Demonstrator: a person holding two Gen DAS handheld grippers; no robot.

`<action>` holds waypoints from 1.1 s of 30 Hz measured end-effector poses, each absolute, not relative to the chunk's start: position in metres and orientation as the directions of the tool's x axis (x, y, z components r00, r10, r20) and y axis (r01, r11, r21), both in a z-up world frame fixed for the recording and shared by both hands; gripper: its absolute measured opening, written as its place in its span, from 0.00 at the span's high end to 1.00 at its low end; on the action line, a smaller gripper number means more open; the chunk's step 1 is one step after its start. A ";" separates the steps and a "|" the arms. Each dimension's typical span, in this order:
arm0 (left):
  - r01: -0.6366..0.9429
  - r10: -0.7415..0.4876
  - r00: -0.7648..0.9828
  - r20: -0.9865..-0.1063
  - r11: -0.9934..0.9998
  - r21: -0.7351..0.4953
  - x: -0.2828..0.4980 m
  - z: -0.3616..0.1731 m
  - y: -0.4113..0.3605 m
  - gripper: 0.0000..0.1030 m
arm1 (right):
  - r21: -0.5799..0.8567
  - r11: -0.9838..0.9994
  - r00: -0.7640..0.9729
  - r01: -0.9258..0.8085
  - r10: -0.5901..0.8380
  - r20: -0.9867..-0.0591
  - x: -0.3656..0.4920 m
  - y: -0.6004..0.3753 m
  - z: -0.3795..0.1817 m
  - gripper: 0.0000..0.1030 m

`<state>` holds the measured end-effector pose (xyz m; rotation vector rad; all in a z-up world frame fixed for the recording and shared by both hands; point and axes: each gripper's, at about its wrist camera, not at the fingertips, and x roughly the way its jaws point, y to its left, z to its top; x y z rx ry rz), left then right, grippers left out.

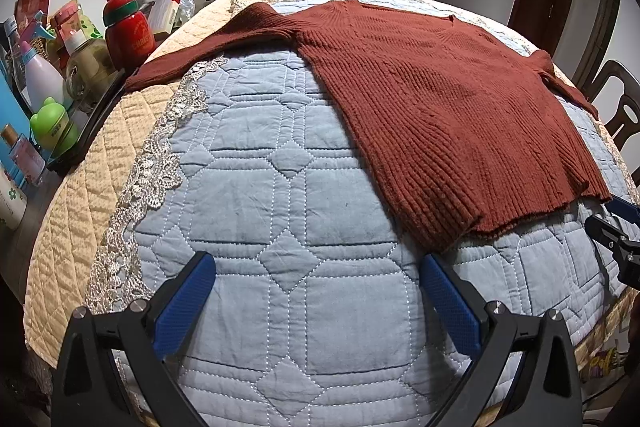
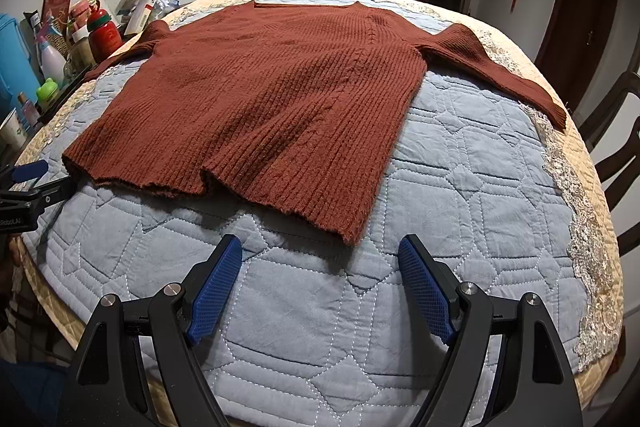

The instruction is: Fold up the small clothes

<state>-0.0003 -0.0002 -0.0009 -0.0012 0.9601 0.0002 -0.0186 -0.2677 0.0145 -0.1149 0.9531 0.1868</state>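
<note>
Even, soft indoor light from overhead; no glare. Faint shadow under sweater (image 2: pixel 256 107) hem nearest the fingers. Sharp at centre ahead of the tool; strong fisheye bowing of quilted cover (image 1: pixel 280 187), dark vignette at corners.

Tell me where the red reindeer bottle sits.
In the left wrist view, the red reindeer bottle stands at far left among clutter, just beyond the sweater sleeve's cuff.

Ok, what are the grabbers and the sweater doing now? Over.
Left gripper and right gripper open, empty. Brown sweater flat on blue quilt, sleeves out, unfolded. Nothing in the way.
</note>
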 end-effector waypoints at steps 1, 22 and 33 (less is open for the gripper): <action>0.000 -0.001 0.573 -0.819 1.000 -0.001 0.000 -0.001 0.000 0.00 | -0.015 0.978 0.565 -0.209 0.108 -0.818 -0.019 -0.268 0.014 0.22; -0.015 0.004 0.568 -0.823 1.000 -0.005 0.000 -0.001 0.002 0.00 | -0.014 0.978 0.568 -0.209 0.110 -0.816 -0.019 -0.268 0.014 0.22; -0.027 0.011 0.574 -0.819 1.000 -0.005 -0.003 -0.001 0.001 0.00 | -0.013 0.978 0.568 -0.208 0.110 -0.816 -0.019 -0.269 0.014 0.22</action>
